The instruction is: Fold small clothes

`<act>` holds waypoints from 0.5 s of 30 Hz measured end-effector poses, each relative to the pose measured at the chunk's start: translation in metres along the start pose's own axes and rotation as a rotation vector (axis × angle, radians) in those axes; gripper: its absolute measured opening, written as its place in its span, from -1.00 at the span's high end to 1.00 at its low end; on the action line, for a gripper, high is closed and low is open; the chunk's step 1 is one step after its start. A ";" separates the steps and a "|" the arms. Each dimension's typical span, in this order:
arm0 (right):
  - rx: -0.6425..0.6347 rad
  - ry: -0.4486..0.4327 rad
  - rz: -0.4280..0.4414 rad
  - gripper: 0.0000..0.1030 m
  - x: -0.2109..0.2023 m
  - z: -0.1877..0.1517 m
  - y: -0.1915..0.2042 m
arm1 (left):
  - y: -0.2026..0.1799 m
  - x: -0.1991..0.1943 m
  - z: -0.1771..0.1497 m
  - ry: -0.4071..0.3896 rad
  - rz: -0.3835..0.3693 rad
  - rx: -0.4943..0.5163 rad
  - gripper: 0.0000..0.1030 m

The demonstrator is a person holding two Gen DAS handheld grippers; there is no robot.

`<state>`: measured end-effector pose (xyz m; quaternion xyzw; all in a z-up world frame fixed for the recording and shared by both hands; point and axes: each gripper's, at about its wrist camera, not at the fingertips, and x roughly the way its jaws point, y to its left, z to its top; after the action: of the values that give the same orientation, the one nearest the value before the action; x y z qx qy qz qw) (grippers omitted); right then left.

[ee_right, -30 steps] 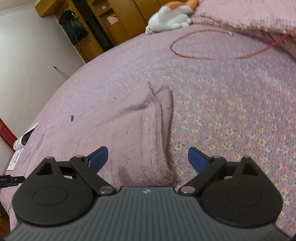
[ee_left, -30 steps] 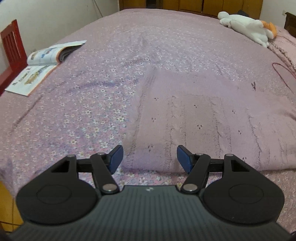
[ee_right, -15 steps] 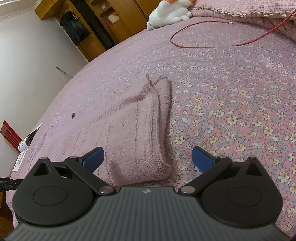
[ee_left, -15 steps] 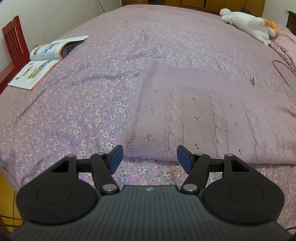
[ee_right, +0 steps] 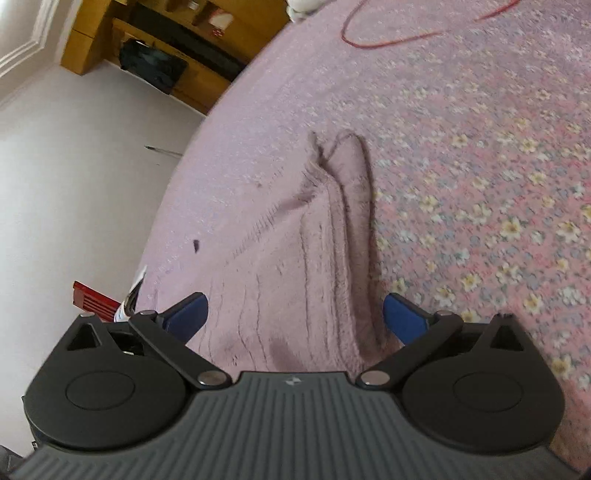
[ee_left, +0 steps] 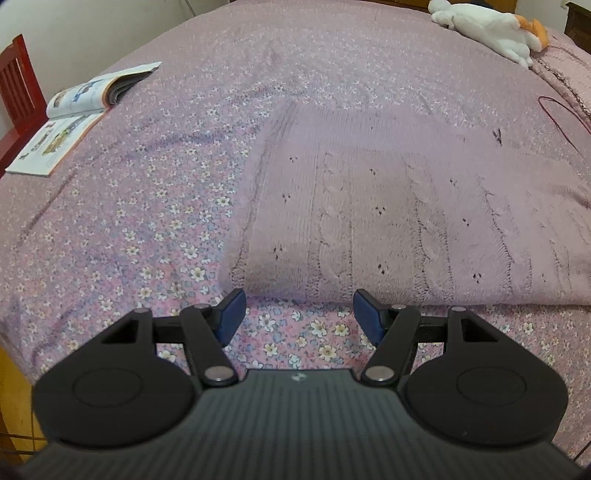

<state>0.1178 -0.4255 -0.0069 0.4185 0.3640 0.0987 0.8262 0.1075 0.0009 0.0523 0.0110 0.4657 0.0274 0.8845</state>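
Observation:
A mauve cable-knit garment (ee_left: 388,206) lies flat on the flowered bedspread (ee_left: 155,221), folded over with its near hem running left to right. My left gripper (ee_left: 297,314) hovers open just in front of that hem's left corner, nothing between its blue pads. In the right wrist view the same knit garment (ee_right: 306,266) shows its thick right-hand fold edge. My right gripper (ee_right: 293,317) stands wide open, rolled to one side, with the garment's near corner lying between its blue pads (ee_right: 404,317), which do not press on it.
An open picture book (ee_left: 77,114) lies on the bed at the left, beside a red chair (ee_left: 14,85). A white and orange plush toy (ee_left: 491,27) sits at the far right. A red cord (ee_right: 399,33) loops on the bedspread (ee_right: 480,184). Wooden cupboards (ee_right: 177,48) stand beyond.
My right gripper has rolled, tilting its view, and moved in so the garment's corner sits between its wider jaws. The left gripper has backed off slightly from the hem.

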 end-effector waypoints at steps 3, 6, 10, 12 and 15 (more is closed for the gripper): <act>-0.031 -0.007 0.013 -1.00 0.006 -0.001 0.004 | 0.002 0.006 0.002 0.013 0.012 -0.001 -0.28; -0.045 -0.003 0.037 -1.00 0.012 -0.002 0.007 | 0.002 0.007 0.001 0.016 0.013 -0.006 -0.28; -0.052 -0.005 0.057 -0.90 0.021 -0.004 0.015 | -0.001 0.009 0.000 0.021 0.013 0.005 -0.28; -0.048 -0.018 0.045 -0.74 0.026 -0.005 0.017 | -0.002 0.010 -0.002 0.024 0.014 0.012 -0.28; -0.050 -0.031 0.015 -0.34 0.031 -0.008 0.017 | -0.002 0.011 -0.003 0.033 0.014 0.011 -0.28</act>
<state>0.1367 -0.3954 -0.0133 0.4020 0.3455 0.1072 0.8411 0.1118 -0.0001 0.0412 0.0189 0.4804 0.0311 0.8763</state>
